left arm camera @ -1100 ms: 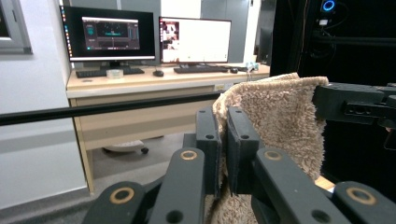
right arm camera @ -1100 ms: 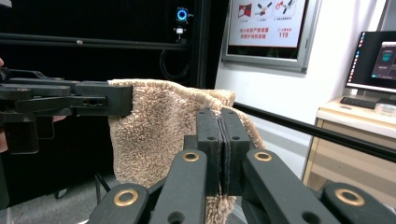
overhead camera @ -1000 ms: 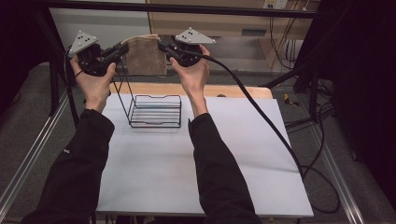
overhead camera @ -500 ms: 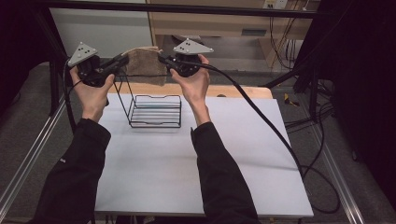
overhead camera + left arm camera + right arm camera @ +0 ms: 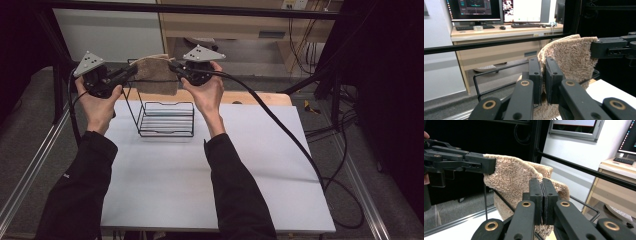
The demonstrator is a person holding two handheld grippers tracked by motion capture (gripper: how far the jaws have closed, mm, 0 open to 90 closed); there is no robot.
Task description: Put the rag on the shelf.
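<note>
Hanging between 2 grippers above the wire rack (image 5: pixel 166 119), the beige towel (image 5: pixel 156 75) looks light, soft and limp. Left gripper (image 5: pixel 543 82) and right gripper (image 5: pixel 541 201) each pinch an upper corner, the best hold.

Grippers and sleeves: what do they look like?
Both the left gripper and right gripper are black with two jaws, brass-coloured pivot rings and a grey three-cornered plate on top. A black cable trails from the right one. Sleeves are long and black.

Dim surroundings, soft slightly blurred frames
</note>
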